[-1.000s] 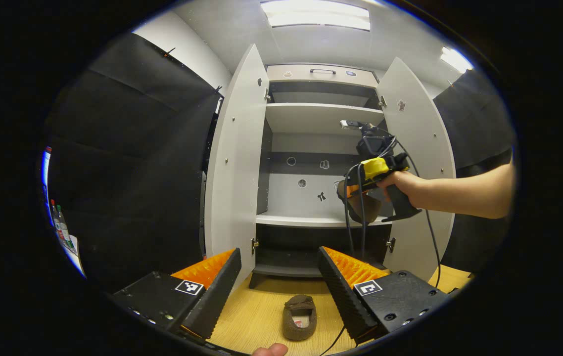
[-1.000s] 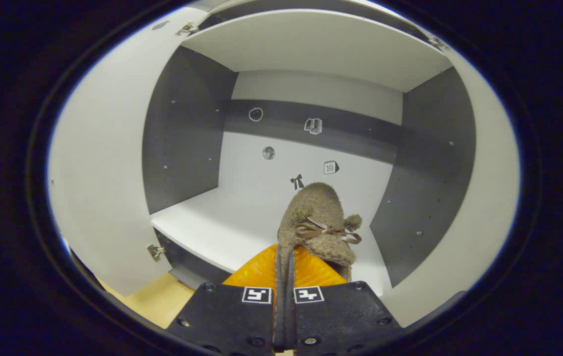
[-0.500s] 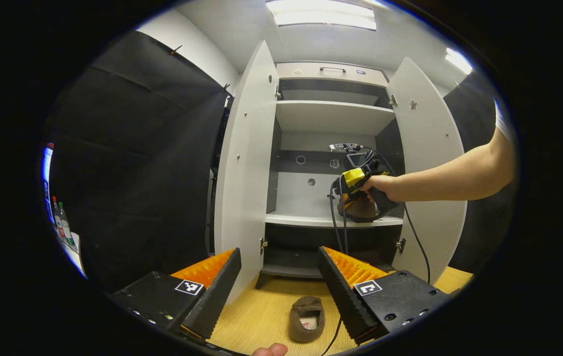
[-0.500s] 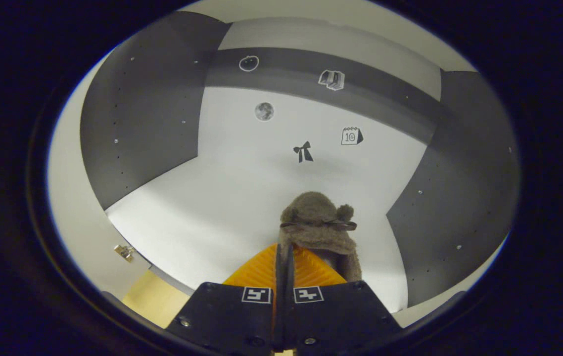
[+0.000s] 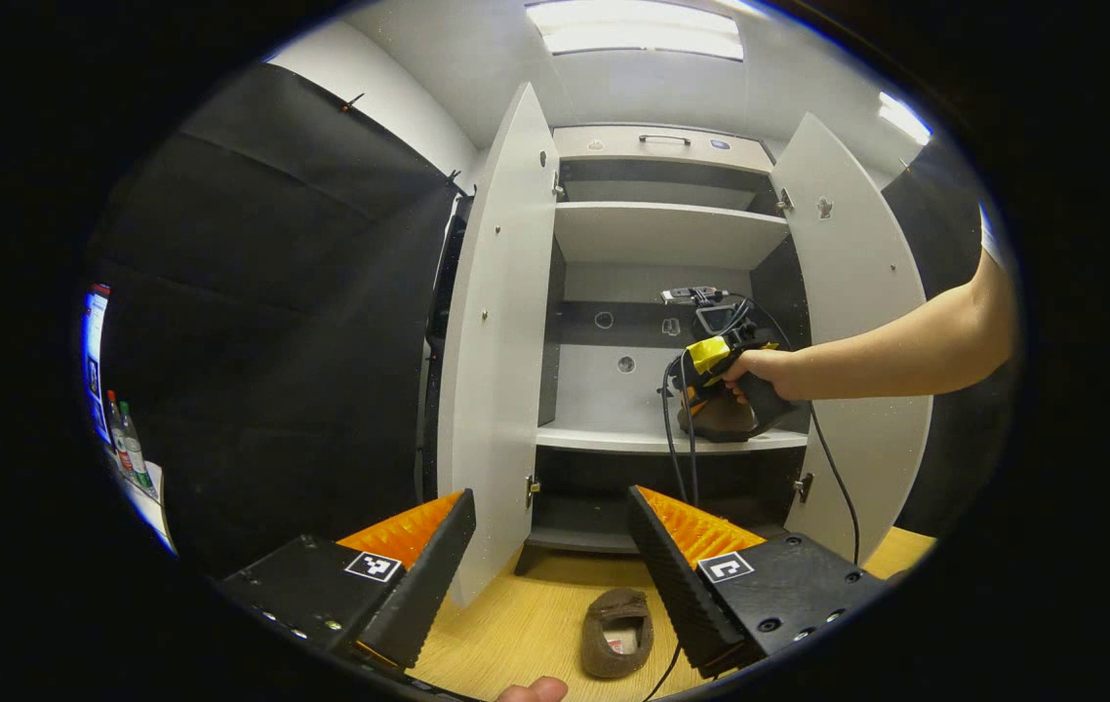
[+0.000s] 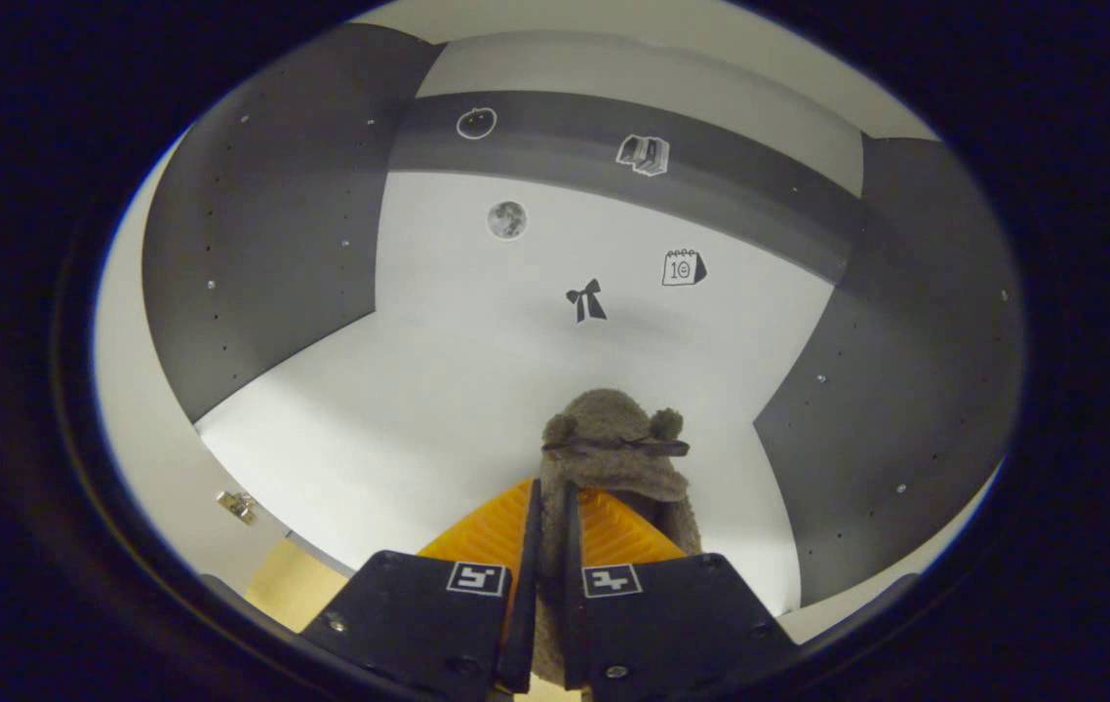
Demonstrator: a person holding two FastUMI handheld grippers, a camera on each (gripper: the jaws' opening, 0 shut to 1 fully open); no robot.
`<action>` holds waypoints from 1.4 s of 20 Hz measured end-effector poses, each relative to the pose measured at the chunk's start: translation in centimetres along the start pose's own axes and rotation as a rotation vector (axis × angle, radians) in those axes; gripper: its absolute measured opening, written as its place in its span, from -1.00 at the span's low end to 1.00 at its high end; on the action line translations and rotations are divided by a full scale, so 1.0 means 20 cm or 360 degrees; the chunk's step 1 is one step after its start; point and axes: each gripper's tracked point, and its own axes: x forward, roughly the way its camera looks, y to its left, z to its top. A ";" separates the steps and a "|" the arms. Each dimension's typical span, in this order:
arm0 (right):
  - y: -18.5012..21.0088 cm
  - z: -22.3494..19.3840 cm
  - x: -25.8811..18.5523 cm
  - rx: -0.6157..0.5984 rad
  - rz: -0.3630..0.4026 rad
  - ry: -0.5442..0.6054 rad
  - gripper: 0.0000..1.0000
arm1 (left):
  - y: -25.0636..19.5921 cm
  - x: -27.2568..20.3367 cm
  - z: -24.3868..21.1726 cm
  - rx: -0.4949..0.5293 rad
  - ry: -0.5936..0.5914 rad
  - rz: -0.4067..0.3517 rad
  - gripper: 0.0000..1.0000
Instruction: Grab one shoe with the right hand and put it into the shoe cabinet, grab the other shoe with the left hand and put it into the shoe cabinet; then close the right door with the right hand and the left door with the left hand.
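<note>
Inside the shoe cabinet [image 5: 672, 234], an outstretched arm's right tool [image 6: 545, 507] pinches a shoe [image 6: 614, 453]; left tool [image 5: 545, 546] spread.

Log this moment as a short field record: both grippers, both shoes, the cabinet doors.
right gripper: fingers close together around the heel wall of a brown fuzzy slipper with a bow, over the white middle shelf
left gripper: open, holding nothing, aimed at the cabinet
second brown slipper: on the wooden floor before the cabinet, between the left gripper's fingers in view
left white door: open
right white door: open
</note>
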 end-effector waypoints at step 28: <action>-0.15 -1.31 -1.42 0.0408 -0.0044 -0.0835 -0.41 | -0.52 -0.16 -0.10 -0.0043 0.0160 -0.0439 0.89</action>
